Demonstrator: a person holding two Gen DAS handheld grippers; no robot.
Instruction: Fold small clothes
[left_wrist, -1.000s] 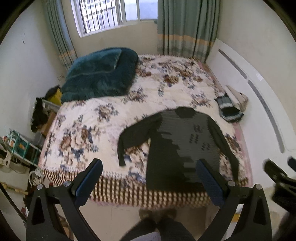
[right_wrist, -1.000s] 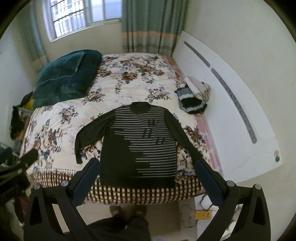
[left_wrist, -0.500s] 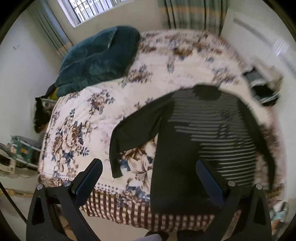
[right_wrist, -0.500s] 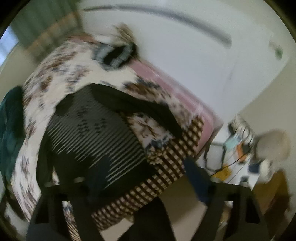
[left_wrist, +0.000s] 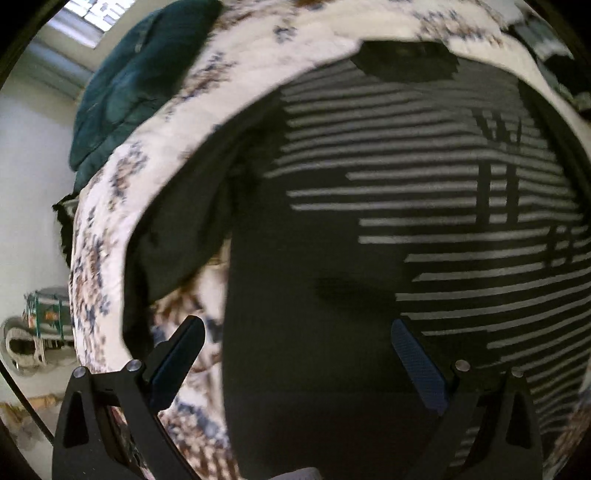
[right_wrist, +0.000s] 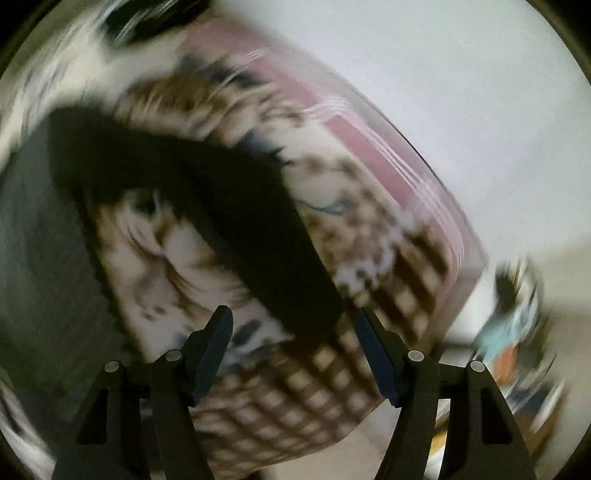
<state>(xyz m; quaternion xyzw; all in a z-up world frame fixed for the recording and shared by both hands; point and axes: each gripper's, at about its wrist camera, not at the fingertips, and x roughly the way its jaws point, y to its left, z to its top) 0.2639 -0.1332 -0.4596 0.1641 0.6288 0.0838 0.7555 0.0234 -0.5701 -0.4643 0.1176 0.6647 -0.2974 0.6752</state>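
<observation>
Now we are at the start of the fold. The dark striped sweater (left_wrist: 369, 229) lies flat on the bed (left_wrist: 155, 155), front up, with its neck at the top of the left view and its bottom edge near us. It fills most of that frame.

Our left hand-held gripper (left_wrist: 297, 354) hangs over the lower left part of the sweater. Its jaws stand wide apart and grasp nothing. Our right hand-held gripper (right_wrist: 293, 345) hangs over the end of the sweater's sleeve (right_wrist: 236, 221), low in the middle of a very blurry right view. Its jaws have just been closing a bit, but they are released too, with the sleeve end lying between them and not pinched.

To do this well, we think we should slow down first, since the right view is all smeared. Then we should pinch only the sweater cloth, not the flowery bed cover under it. We should grab near an edge, so the fold comes out straight.
</observation>
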